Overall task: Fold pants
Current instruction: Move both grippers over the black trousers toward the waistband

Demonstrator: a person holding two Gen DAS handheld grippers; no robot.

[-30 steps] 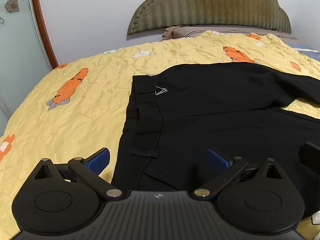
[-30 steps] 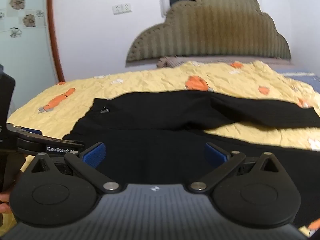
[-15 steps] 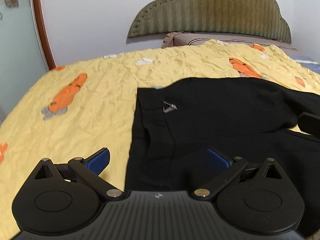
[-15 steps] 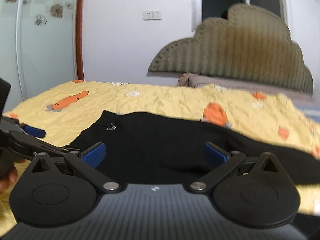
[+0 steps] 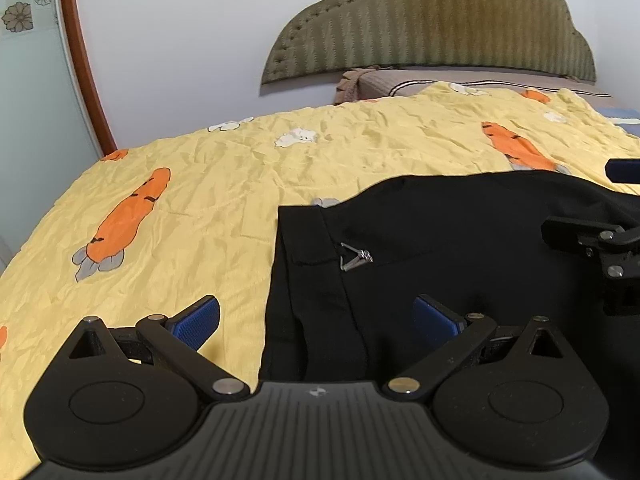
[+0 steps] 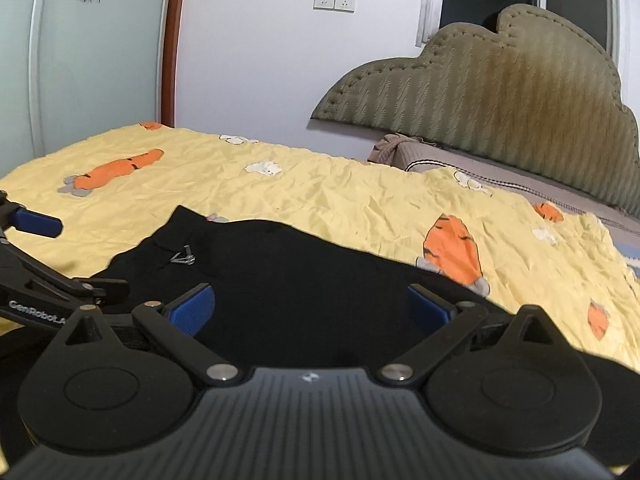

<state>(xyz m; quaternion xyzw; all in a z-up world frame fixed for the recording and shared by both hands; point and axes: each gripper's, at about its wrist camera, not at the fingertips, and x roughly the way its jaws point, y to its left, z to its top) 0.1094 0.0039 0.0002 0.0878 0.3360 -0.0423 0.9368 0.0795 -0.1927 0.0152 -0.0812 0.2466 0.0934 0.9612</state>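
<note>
Where the black fabric pants point(image 5: 460, 240) lie spread on the bed, their waistband end points toward the bed's left side, with a small silver metal clasp point(image 5: 355, 258) showing just below the waistband seam. In the right wrist view the same pants point(image 6: 288, 264) stretch across the foreground, the clasp point(image 6: 182, 258) near their left end.

The left gripper point(image 5: 316, 322) hangs low over the waistband edge, its blue-padded fingers point(image 5: 196, 320) spread wide, one pad over the yellow sheet and the other over the black cloth; nothing is held between them. The right gripper point(image 6: 310, 306) sits over the middle of the pants with its fingers point(image 6: 190, 312) equally wide apart and holding nothing. Whether either gripper touches the fabric cannot be told. Each gripper shows at the edge of the other's view: the right one point(image 5: 600, 240) at the right border, the left one point(image 6: 44, 276) at the left border, close beside each other.

Under the pants is a wrinkled yellow bedsheet printed with orange carrots and white rabbits point(image 5: 200, 216). Beyond it stand an olive-green scalloped padded headboard point(image 6: 500, 92), a brown striped pillow point(image 5: 460, 80), a white wall with two sockets point(image 6: 334, 0), and a frosted glass door with flower decals in a reddish wooden frame point(image 6: 92, 60).
</note>
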